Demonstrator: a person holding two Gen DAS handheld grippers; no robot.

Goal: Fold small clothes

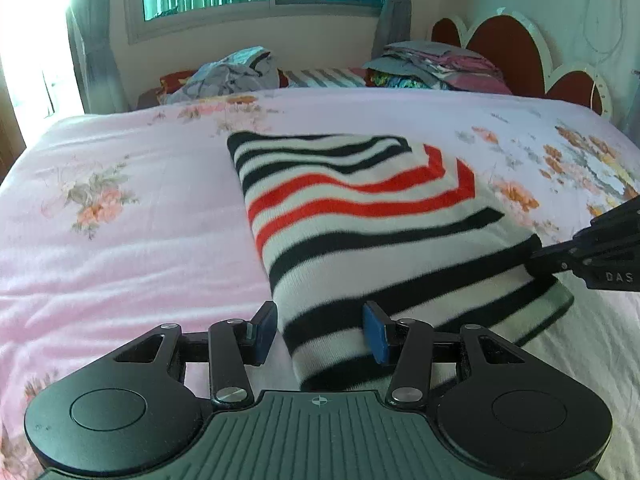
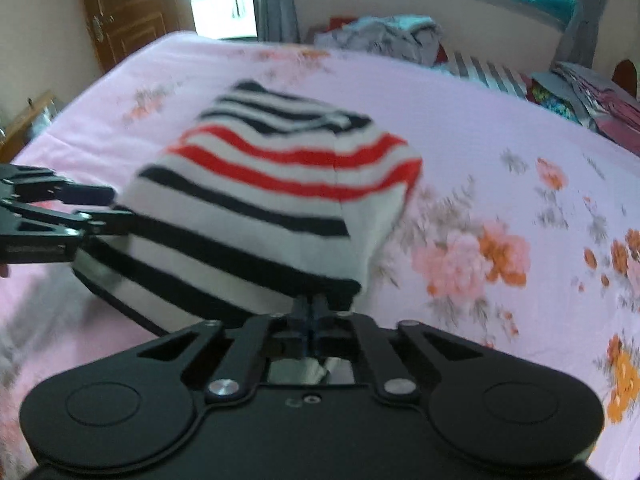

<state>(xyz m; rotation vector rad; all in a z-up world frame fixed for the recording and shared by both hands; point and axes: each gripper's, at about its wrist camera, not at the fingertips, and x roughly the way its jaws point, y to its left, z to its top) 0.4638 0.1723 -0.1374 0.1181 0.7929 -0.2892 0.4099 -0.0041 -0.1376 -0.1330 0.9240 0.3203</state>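
Note:
A small knitted garment (image 1: 360, 216) with black, white and red stripes lies folded on the pink floral bedsheet (image 1: 120, 200). My left gripper (image 1: 320, 332) straddles its near left corner, jaws apart, the blue pads (image 1: 376, 338) on either side of the fabric without squeezing it. In the right wrist view the left gripper (image 2: 116, 206) sits at the garment's (image 2: 260, 184) left edge. My right gripper (image 2: 310, 308) is shut on the near hem, which is lifted a little. From the left wrist view the right gripper (image 1: 538, 258) bites the garment's right edge.
A loose heap of grey clothes (image 1: 228, 76) and a folded stack (image 1: 432, 64) lie along the bed's far side under the window. A red scalloped headboard (image 1: 500, 52) stands at the right. A wooden door (image 2: 128, 8) is beyond the bed's left end.

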